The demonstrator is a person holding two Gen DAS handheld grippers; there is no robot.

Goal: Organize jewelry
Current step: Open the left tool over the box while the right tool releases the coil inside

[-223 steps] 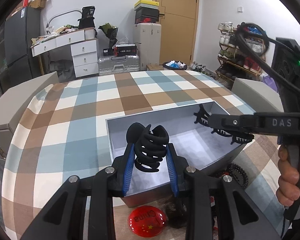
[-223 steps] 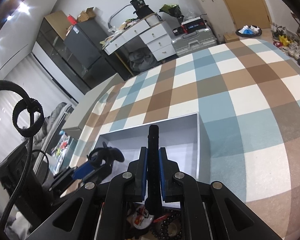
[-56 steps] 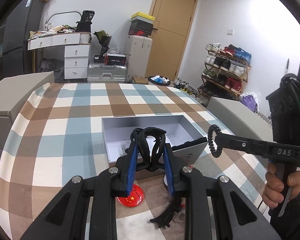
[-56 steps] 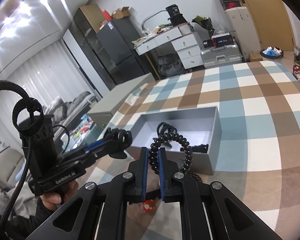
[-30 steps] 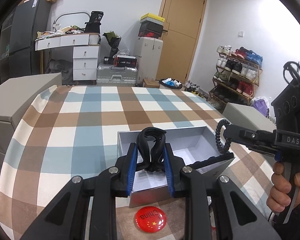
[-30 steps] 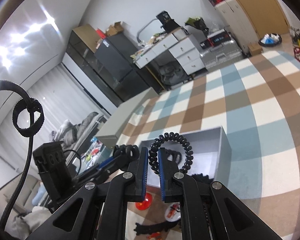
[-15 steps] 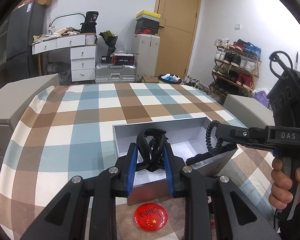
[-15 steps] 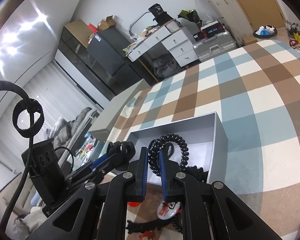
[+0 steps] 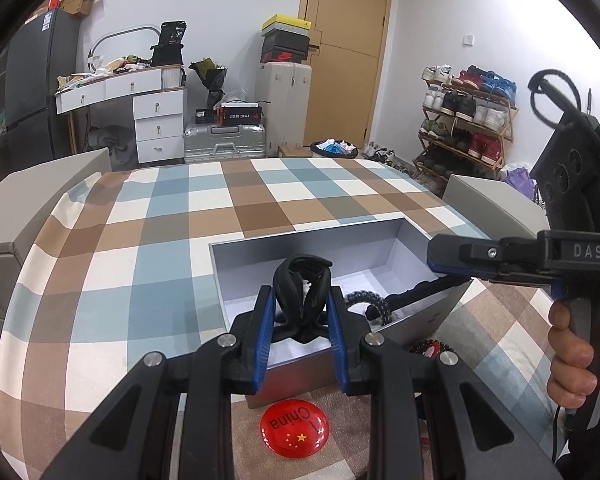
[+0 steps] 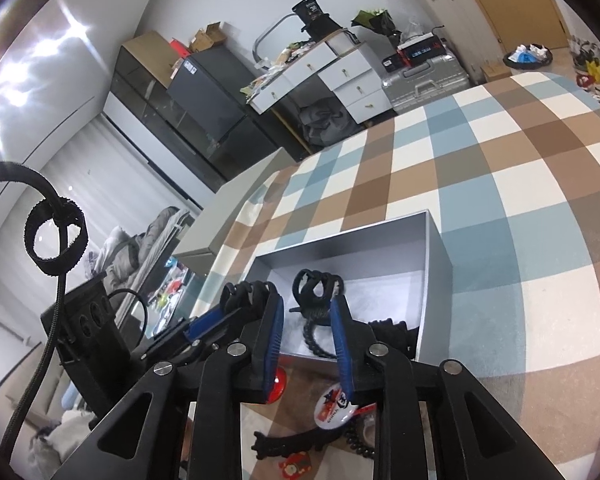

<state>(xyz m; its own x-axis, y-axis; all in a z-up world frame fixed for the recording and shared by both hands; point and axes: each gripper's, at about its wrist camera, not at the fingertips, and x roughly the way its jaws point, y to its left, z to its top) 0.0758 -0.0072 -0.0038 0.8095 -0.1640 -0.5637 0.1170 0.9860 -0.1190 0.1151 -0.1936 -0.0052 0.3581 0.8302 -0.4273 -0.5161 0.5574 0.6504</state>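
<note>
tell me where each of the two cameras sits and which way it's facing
Left wrist: sits on the left gripper, looks forward and down over the grey box toward the door; its jaws are shut on a black hair claw; the person's right hand shows.
Right wrist: sits on the right gripper, looks down into the box toward the fridge; its jaws are opening, the coil hair tie dropped below them.
Shared: box, checked tablecloth, each other's gripper.
</note>
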